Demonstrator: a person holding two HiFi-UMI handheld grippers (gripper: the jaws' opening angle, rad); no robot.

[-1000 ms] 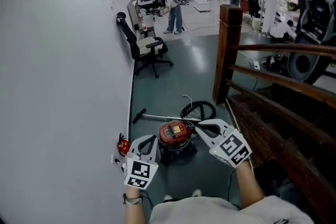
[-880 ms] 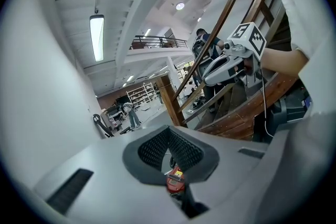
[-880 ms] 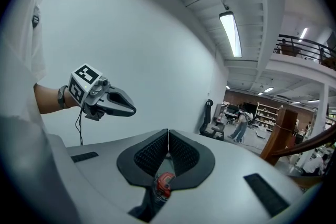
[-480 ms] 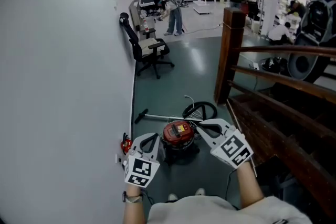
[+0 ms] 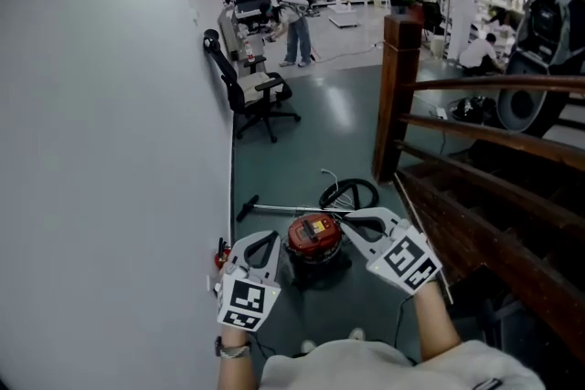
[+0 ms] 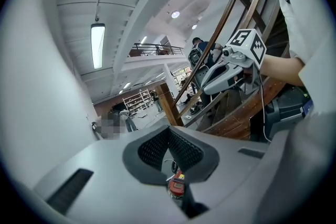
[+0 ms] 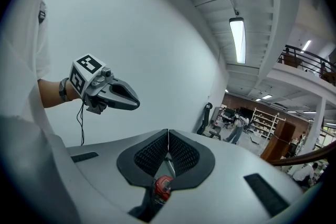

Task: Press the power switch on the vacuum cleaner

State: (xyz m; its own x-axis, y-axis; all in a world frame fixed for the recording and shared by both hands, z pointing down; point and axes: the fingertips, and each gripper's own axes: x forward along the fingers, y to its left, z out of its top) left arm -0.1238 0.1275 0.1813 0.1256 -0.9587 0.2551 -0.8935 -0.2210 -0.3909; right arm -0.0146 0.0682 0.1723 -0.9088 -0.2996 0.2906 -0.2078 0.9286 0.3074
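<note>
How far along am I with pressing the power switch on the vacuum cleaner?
Nothing looks done yet: the red vacuum cleaner sits on the floor with neither gripper touching it. In hand: nothing; the left gripper and right gripper are both shut and empty, held above it on either side. Left to do: bring one gripper down to the red top and press the switch, which is too small to pick out here.

Open floor point(image 5: 340, 119) between wall point(image 5: 110, 123) and railing point(image 5: 397, 96) (chair point(image 5: 257, 92) farther off).

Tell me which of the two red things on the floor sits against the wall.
The small red object at the foot of the wall, left of the left gripper. The larger vacuum cleaner stands out on open floor.
</note>
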